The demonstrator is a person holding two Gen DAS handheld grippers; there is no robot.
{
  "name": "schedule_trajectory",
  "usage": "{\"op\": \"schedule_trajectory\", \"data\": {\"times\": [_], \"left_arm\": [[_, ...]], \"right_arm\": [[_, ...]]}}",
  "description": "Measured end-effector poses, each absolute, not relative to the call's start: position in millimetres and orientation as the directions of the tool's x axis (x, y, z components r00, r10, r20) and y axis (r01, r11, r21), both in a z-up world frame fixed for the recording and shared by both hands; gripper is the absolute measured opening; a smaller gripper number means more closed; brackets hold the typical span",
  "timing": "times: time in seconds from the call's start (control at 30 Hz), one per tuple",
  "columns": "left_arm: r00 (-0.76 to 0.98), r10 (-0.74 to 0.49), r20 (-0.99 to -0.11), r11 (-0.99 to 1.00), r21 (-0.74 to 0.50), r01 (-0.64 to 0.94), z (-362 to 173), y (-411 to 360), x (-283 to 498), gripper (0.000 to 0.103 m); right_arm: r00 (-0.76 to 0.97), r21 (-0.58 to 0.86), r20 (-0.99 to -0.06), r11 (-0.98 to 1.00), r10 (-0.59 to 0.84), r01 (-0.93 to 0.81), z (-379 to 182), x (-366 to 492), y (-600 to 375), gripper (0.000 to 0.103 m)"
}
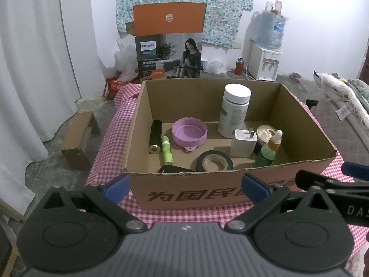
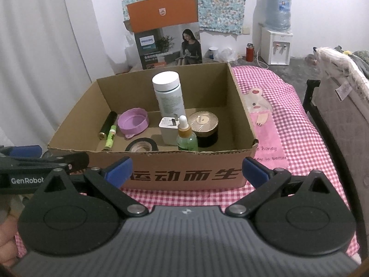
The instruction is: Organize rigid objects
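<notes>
An open cardboard box (image 1: 207,191) (image 2: 184,177) stands on the pink checked cloth. Inside lie a white-capped bottle (image 1: 235,110) (image 2: 169,94), a purple lid (image 1: 189,133) (image 2: 133,122), a black tube (image 1: 155,136), a green stick (image 1: 167,150) (image 2: 110,138), a tape roll (image 1: 214,162) (image 2: 141,146), a white charger (image 1: 244,143) (image 2: 168,129), a green dropper bottle (image 1: 268,151) (image 2: 186,137) and a gold-lidded jar (image 2: 204,128). My left gripper (image 1: 186,188) is open and empty in front of the box's near wall. My right gripper (image 2: 186,169) is open and empty beside it.
A Philips carton (image 1: 168,53) stands behind the table. A water dispenser (image 1: 266,60) and red flask (image 1: 239,66) are at the back right. A small cardboard box (image 1: 78,138) lies on the floor left. A chair or bed frame (image 2: 322,115) is on the right.
</notes>
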State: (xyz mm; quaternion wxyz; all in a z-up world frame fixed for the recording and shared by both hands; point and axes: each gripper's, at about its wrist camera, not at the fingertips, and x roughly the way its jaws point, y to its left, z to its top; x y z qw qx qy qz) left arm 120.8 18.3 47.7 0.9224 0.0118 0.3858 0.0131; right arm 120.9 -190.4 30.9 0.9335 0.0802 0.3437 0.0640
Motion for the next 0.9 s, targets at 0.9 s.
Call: {"op": "schedule_trajectory", "data": {"times": [0.9], "left_arm": [[0.703,0.042,-0.710,0.999,0.043,-0.015,47.2,17.8,120.9,0.102]], "right_arm": [[0.755,0.182,-0.635,0.981,0.165,-0.062,31.0,118.1,-189.8,0.102]]}}
